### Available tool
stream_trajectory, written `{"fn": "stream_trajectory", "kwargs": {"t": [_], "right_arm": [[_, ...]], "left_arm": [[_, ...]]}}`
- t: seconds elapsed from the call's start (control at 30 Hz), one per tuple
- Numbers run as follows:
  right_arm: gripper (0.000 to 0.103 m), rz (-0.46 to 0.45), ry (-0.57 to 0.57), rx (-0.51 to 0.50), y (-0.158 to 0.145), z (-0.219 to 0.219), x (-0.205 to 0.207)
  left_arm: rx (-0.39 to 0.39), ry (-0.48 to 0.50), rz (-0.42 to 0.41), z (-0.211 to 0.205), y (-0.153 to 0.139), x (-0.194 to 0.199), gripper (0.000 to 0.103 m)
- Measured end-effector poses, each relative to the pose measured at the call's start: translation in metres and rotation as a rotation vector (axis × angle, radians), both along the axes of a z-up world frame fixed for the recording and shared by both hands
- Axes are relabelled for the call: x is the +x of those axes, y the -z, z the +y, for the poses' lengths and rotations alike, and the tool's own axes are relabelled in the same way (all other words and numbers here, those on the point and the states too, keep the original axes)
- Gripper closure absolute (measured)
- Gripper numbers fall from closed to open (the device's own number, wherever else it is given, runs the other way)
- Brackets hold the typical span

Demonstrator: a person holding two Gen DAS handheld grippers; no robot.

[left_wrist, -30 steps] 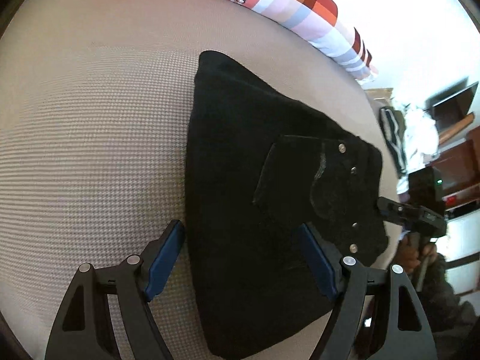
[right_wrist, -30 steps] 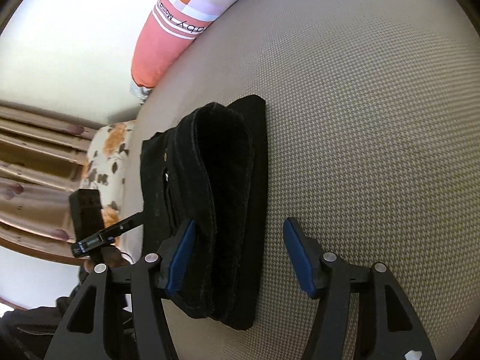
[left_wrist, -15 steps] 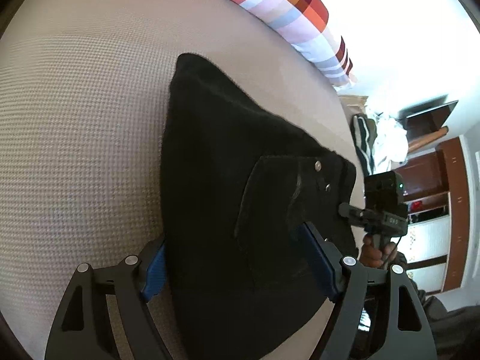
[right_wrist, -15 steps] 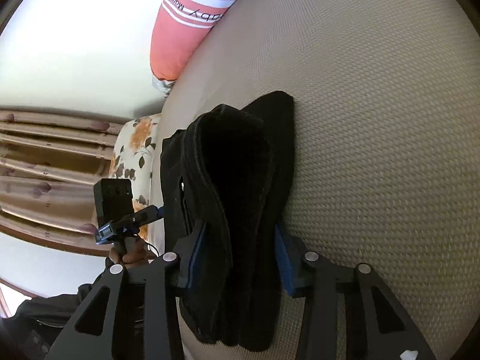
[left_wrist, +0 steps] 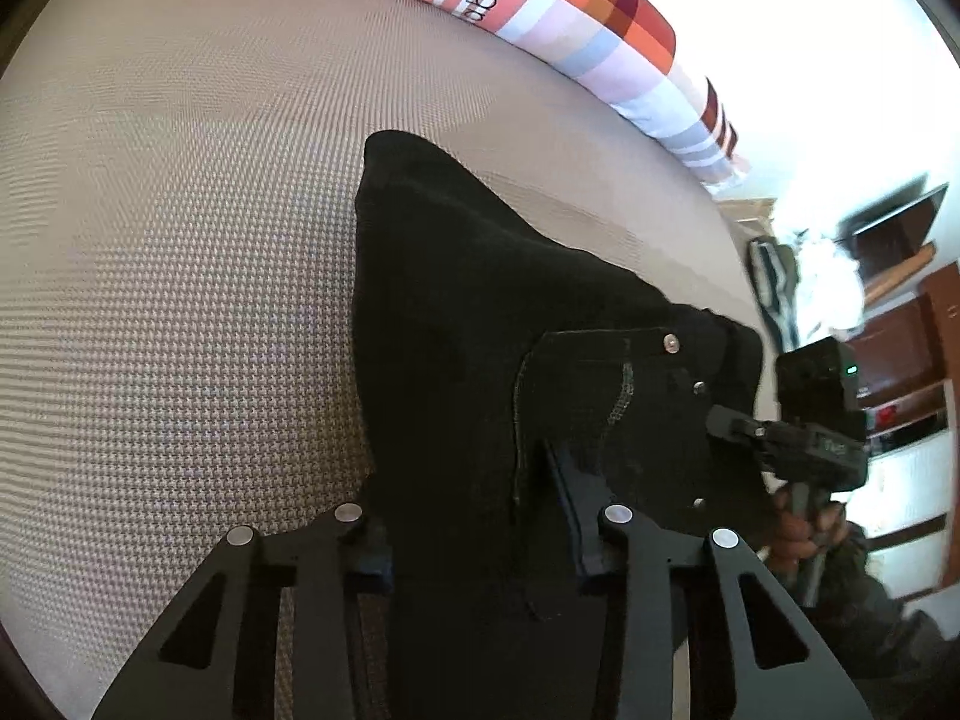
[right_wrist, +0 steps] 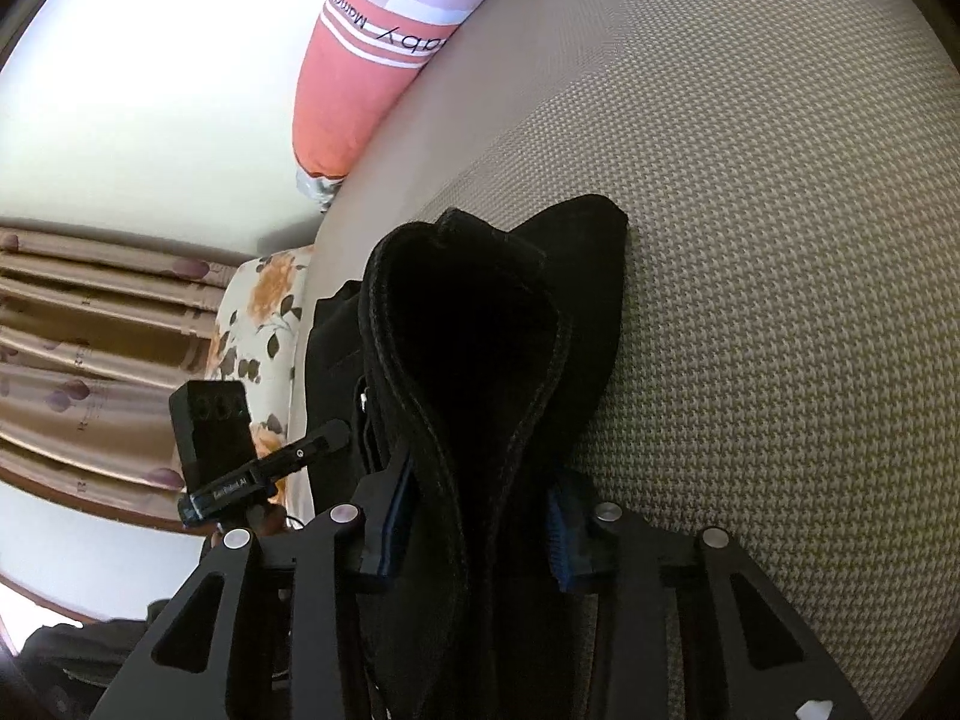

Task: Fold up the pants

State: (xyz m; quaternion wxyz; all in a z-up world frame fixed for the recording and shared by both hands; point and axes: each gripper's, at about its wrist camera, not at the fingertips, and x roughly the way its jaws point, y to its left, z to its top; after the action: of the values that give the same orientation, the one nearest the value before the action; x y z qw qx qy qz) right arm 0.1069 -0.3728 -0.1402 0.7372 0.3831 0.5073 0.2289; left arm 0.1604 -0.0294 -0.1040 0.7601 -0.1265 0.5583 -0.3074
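The black pants (left_wrist: 480, 324) lie folded into a thick bundle on a beige woven bed surface (left_wrist: 180, 276); a pocket with metal rivets faces up. My left gripper (left_wrist: 474, 516) is shut on the near edge of the bundle. In the right wrist view the pants (right_wrist: 480, 348) show their folded layers end-on, and my right gripper (right_wrist: 480, 534) is shut on that stack. The right gripper also shows in the left wrist view (left_wrist: 798, 438) at the bundle's far right end; the left gripper shows in the right wrist view (right_wrist: 252, 468).
A long pink and checked pillow (left_wrist: 540, 6) lies along the far edge of the bed, also in the right wrist view (right_wrist: 384, 54). A floral cushion (right_wrist: 258, 324) and striped curtains (right_wrist: 90, 324) are beyond the left edge. Shelves and clutter (left_wrist: 888, 276) stand to the right.
Both grippers have moved in onto the bundle and closed on it. The right one closed first, the left one in the last half second.
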Motion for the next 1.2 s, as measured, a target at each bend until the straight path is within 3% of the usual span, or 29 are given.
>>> {"fn": "stream_trajectory", "kwargs": {"t": [0.17, 0.3, 0.57, 0.73, 1.2], "right_arm": [[0.07, 0.019, 0.025, 0.0, 0.0, 0.006, 0.002], [0.07, 0.032, 0.055, -0.015, -0.002, 0.011, 0.003], [0.072, 0.003, 0.112, -0.168, -0.023, 0.03, -0.001], [0.076, -0.009, 0.138, -0.214, -0.037, 0.037, -0.005], [0.08, -0.061, 0.095, -0.232, -0.074, 0.07, -0.018]], "left_arm": [[0.105, -0.017, -0.07, -0.012, -0.004, -0.009, 0.064], [0.119, -0.038, -0.063, -0.009, -0.003, -0.011, 0.065], [0.181, -0.066, -0.107, -0.014, -0.011, -0.019, 0.076], [0.178, -0.073, -0.132, -0.013, -0.019, -0.025, 0.082], [0.185, -0.074, -0.23, -0.005, -0.047, -0.049, 0.085]]}}
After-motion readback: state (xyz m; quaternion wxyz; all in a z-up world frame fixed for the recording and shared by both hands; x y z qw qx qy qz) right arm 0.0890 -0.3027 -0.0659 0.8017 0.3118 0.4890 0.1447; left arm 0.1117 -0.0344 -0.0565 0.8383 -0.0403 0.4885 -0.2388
